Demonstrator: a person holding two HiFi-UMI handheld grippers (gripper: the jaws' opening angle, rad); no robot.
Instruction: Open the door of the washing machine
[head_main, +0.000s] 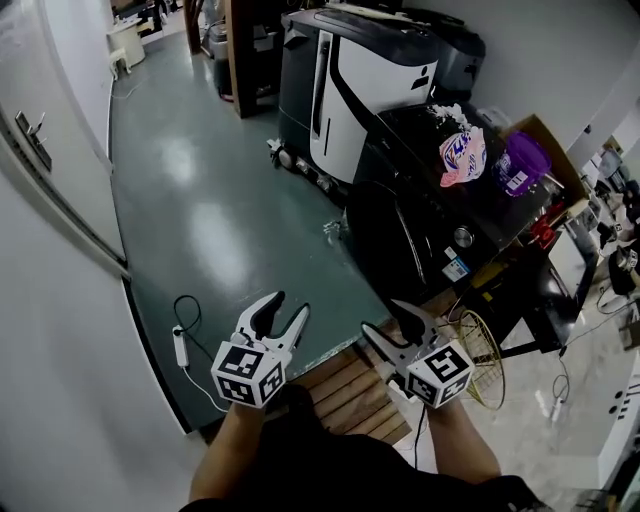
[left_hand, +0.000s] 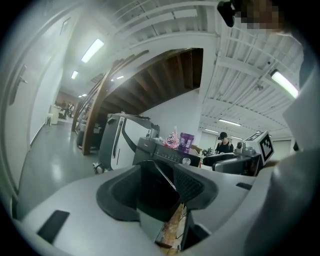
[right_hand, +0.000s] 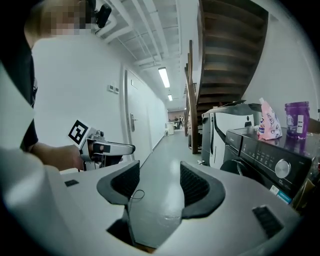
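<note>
**Door not yet touched — both grippers empty and short of the machine**

Nearest to me, both grippers are held low in front of the person, over the wooden planks (head_main: 345, 385) at the edge of the green floor (head_main: 220, 210). The left gripper (head_main: 288, 305) has its jaws standing moderately apart, and its own view shows nothing between the pads, only the scene beyond. The right gripper (head_main: 383, 320) is spread a little wider and is just as empty; through its gap I see bare floor. A thin white cable (head_main: 183, 340) lies on the floor just left of the left gripper.

Further off, to the right, stands the washing machine (head_main: 430, 235), a dark front-loader. Its round door (head_main: 383, 238) faces left across the floor and looks closed, lying flush with the front as far as I can judge. A knob (head_main: 462, 236) sits on the control panel, and a pink bag (head_main: 462, 155) and a purple tub (head_main: 520, 163) rest on top. Beyond it is a white and black machine (head_main: 360, 70).

As I read it, no part of the job is done. Both grippers are well apart from the door — I have yet to close in, find its edge or handle, which I cannot make out from here, grip it and swing it open.
</note>
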